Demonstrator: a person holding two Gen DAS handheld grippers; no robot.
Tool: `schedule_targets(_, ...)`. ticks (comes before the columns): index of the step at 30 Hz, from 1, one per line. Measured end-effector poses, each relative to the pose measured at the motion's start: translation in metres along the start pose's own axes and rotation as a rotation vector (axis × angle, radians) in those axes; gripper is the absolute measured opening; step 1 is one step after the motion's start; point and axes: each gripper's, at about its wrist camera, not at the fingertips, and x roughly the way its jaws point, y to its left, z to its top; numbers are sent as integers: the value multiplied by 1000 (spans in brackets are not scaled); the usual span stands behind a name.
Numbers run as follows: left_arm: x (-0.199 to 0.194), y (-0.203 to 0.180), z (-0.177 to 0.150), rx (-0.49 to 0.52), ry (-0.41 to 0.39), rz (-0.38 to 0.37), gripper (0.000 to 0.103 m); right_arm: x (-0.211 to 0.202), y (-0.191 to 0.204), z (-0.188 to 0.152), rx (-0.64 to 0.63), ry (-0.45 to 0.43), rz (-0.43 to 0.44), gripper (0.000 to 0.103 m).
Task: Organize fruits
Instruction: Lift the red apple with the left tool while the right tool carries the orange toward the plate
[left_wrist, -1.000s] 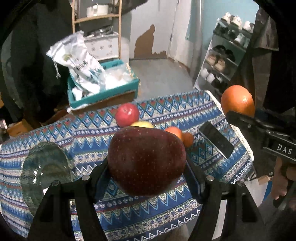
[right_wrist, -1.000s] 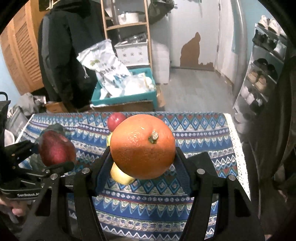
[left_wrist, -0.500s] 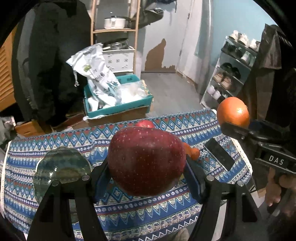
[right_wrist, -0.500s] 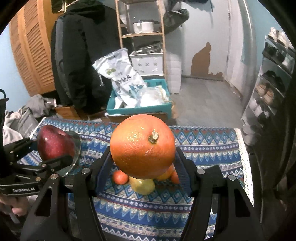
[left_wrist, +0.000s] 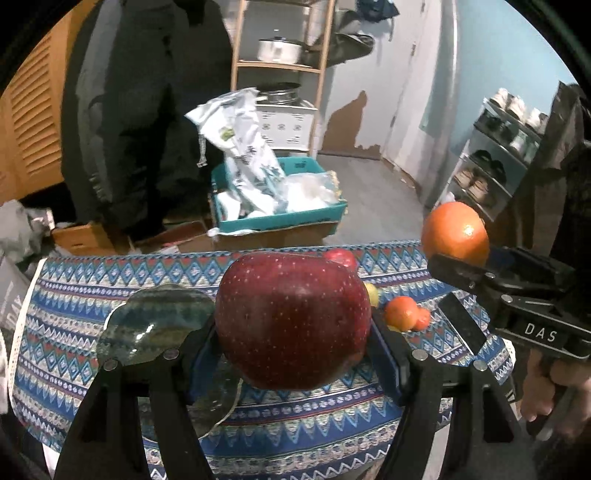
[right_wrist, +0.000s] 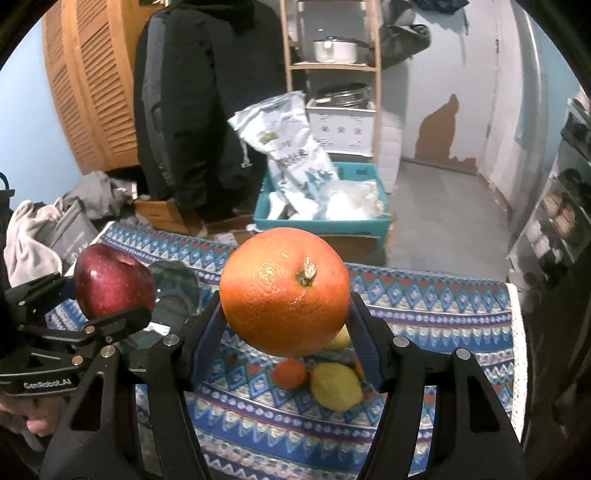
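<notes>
The left gripper (left_wrist: 293, 332) stays clamped on a dark red apple (left_wrist: 293, 319), and the right gripper (right_wrist: 284, 314) stays clamped on an orange (right_wrist: 284, 291); both fruits hang above the patterned tablecloth (left_wrist: 74, 295). Since a second ago both have risen and drawn back, so the glass plate (left_wrist: 159, 325) now lies just left of the apple. The small oranges (left_wrist: 402, 317), a lemon (right_wrist: 336, 386) and a red apple (left_wrist: 341, 256) remain on the cloth.

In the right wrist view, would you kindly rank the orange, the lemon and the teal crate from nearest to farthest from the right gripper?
1. Orange: clamped in the right gripper.
2. Lemon: on the tablecloth just below.
3. Teal crate: on the floor beyond the table.
</notes>
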Motion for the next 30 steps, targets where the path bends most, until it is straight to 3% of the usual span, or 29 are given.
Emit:
schedule_targets(13,-9,68,-4,-102,-10,73,73,39,57,18,-69,55,70,65)
schedule_targets(30,9,142,-30,-212,58,173,73,107,119,31,-110,161,160,65)
